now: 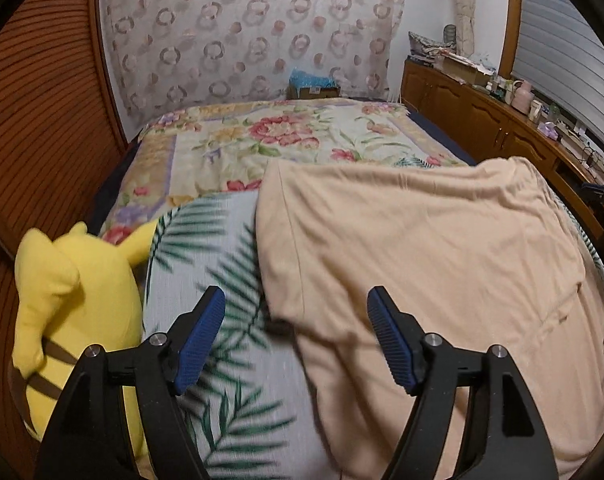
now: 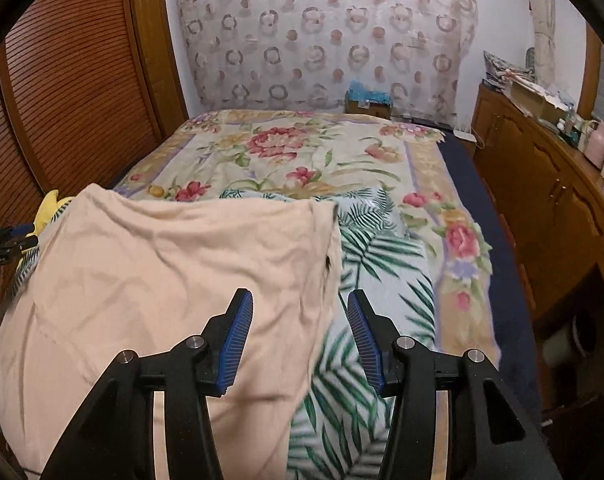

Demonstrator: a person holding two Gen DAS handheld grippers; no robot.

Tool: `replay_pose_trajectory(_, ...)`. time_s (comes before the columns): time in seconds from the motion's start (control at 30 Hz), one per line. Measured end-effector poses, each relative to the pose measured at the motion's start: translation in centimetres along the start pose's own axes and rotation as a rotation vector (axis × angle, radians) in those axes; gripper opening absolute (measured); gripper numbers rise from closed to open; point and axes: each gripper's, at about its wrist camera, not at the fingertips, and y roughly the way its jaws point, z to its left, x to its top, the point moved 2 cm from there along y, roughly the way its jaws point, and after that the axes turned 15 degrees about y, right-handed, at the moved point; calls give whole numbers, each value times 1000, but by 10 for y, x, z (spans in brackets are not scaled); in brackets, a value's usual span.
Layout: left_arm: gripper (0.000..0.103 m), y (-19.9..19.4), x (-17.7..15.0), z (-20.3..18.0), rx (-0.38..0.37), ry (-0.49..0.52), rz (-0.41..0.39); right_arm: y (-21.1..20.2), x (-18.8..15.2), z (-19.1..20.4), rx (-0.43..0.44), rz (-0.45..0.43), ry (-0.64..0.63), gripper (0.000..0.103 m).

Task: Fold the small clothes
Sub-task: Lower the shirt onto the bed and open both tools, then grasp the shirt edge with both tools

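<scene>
Dim warm indoor light, soft shadows, heavy fisheye bending with black corners, motion blur on nearby fabric.

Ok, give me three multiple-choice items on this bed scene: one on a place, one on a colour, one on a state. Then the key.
1. Where does the yellow plush toy lie relative to the peach garment?
A. On top of it
B. At the bed's left edge, beside the palm-leaf cloth
C. On the wooden cabinet

2. What colour are the pads on the fingers?
A. Blue
B. Red
C. White

3. What state are the left gripper and right gripper in?
A. Both shut on the garment
B. One open, one shut
C. Both open, holding nothing

Key: 1 B, the toy sits left of the leaf-print cloth, clear of the garment. 2 A, the ribbed pads show blue in both views. 3 C, each pair stands apart with cloth visible between.
</scene>
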Motion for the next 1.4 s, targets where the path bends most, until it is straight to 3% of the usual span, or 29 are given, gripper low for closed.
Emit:
replay_pose_trajectory(0.27,74,5,-16,-5,-16,-21,35,16,-19,-4,47,35,5,51)
replay_pose_trajectory(0.5,50,11,-10,-11,-68,-37,28,45,-35,-8,62,125,25,51)
replay_pose_trajectory(0.73,49,24,-4,-11,-77,-46,50,55,-45,-16,57,178,54,51)
replay_pose_trajectory(1.07,49,35,2,-9,-90,-55,64,80,-36,-13,64,148,48,51)
replay_pose_trajectory(1.1,45,35,3,-9,-90,-55,61,82,-38,-10,60,143,43,51)
replay_pose_trajectory(1.23,20,35,7,-11,-74,-41,54,87,-38,-7,37,131,32,38)
replay_pose_trajectory(1.27,18,34,7,-11,-72,-38,49,87,-38,-7,35,131,28,36)
replay_pose_trajectory(1.4,10,28,10,-12,-47,-29,21,88,-38,-7,24,120,6,8)
